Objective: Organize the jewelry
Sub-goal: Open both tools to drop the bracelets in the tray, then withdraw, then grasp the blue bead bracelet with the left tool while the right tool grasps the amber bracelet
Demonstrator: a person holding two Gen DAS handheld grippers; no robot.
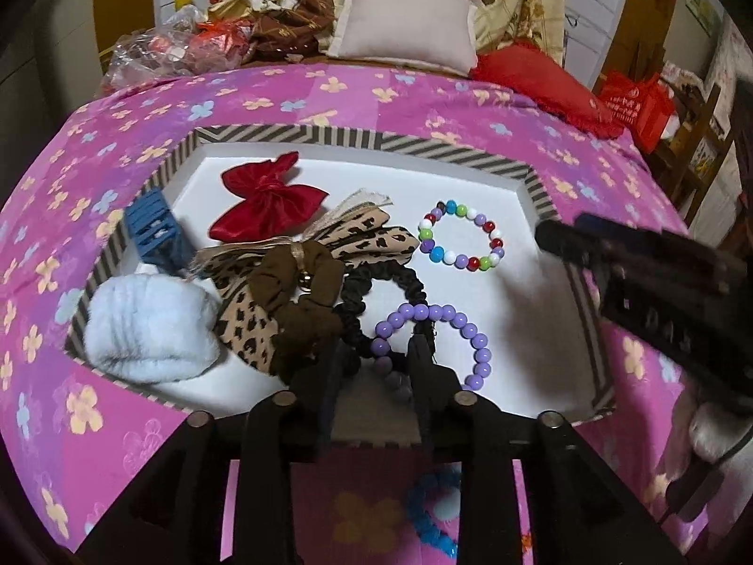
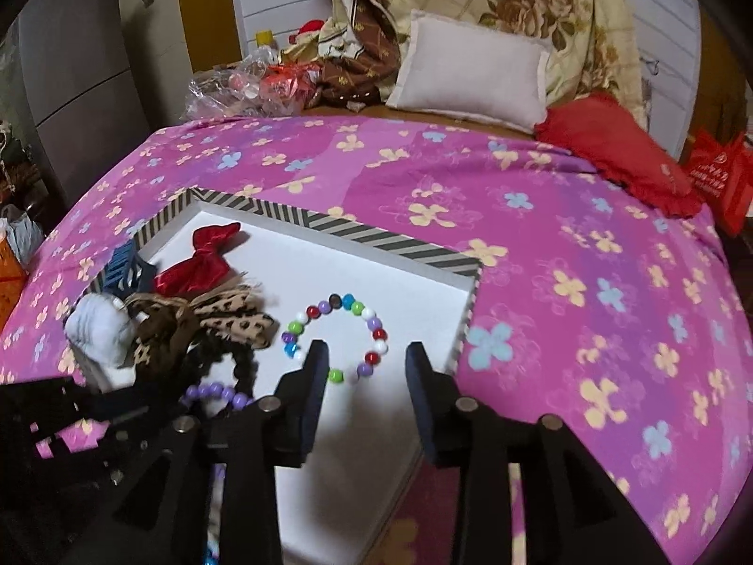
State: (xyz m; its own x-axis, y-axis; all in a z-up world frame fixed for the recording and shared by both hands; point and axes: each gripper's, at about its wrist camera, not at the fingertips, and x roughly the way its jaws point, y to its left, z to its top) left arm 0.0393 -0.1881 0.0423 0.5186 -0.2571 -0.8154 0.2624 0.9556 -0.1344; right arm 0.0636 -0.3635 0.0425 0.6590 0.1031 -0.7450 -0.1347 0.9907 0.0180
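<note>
We see a striped-rim tray (image 1: 292, 134) with a white floor on the pink flowered bedspread (image 2: 564, 245). Left gripper (image 1: 376, 353) sits at the tray's near edge, fingers slightly apart astride the near side of the purple bead bracelet (image 1: 470, 334); pads look clear of the beads, though shadow there makes contact hard to call. Right gripper (image 2: 367, 353) hangs over the multicolour bead bracelet (image 2: 372, 325), fingers apart, nothing gripped; that bracelet lies flat on the tray's right half. Left half holds a red bow (image 1: 268, 202), leopard-print bow (image 1: 357, 240), brown scrunchie (image 1: 301, 296), black scrunchie (image 1: 376, 292), blue claw clip (image 1: 153, 226), and white fuzzy scrunchie (image 1: 146, 329). A blue bead bracelet (image 1: 430, 518) lies on the bedspread, near of the tray.
</note>
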